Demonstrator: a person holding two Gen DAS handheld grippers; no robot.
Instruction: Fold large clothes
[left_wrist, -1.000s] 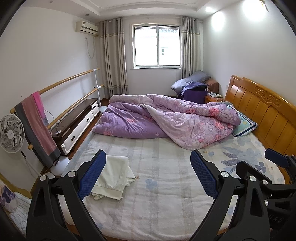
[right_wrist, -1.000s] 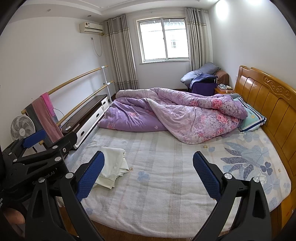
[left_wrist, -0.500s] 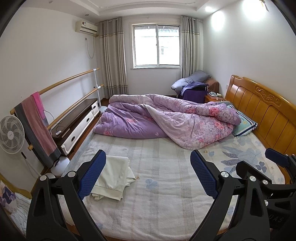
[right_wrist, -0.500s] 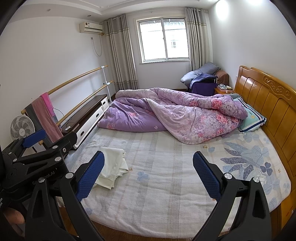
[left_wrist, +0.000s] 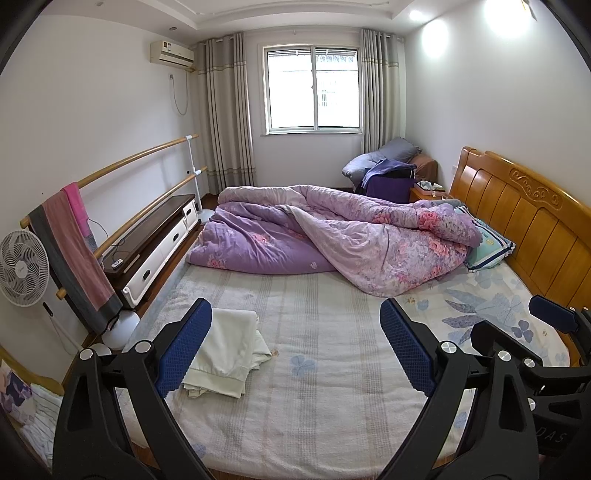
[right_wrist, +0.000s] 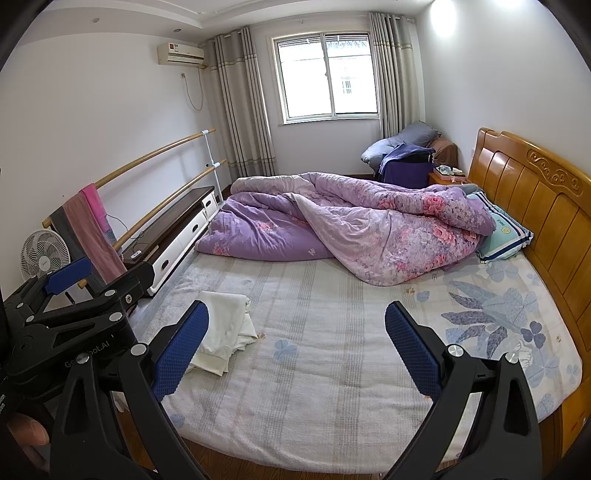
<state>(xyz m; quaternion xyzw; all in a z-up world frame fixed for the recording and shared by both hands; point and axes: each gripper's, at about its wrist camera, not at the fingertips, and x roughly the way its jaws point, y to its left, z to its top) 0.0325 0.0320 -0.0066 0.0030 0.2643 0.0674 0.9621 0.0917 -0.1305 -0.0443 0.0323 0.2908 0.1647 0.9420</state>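
both grippers are held above the bed's (left_wrist: 295, 424) near edge, left gripper (left_wrist: 295, 347) and right gripper (right_wrist: 297, 345) fingers spread wide, nothing gripped. folded cream garment (left_wrist: 225, 354) is seen lying near the bed's left edge.

Glossy wood headboard (left_wrist: 524, 218); matt cloth garment (left_wrist: 225, 350)

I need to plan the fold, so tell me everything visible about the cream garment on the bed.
The cream garment is one pale, plain piece of soft, thin-looking cloth, loosely folded into a rough rectangle with layered edges and a banded hem at its near end. One corner flops out toward the middle of the bed. It lies flat on the striped bedsheet, near the bed's foot-side edge, well apart from the purple quilt. Neither the left gripper nor the right gripper touches it; both stand open above the bed.
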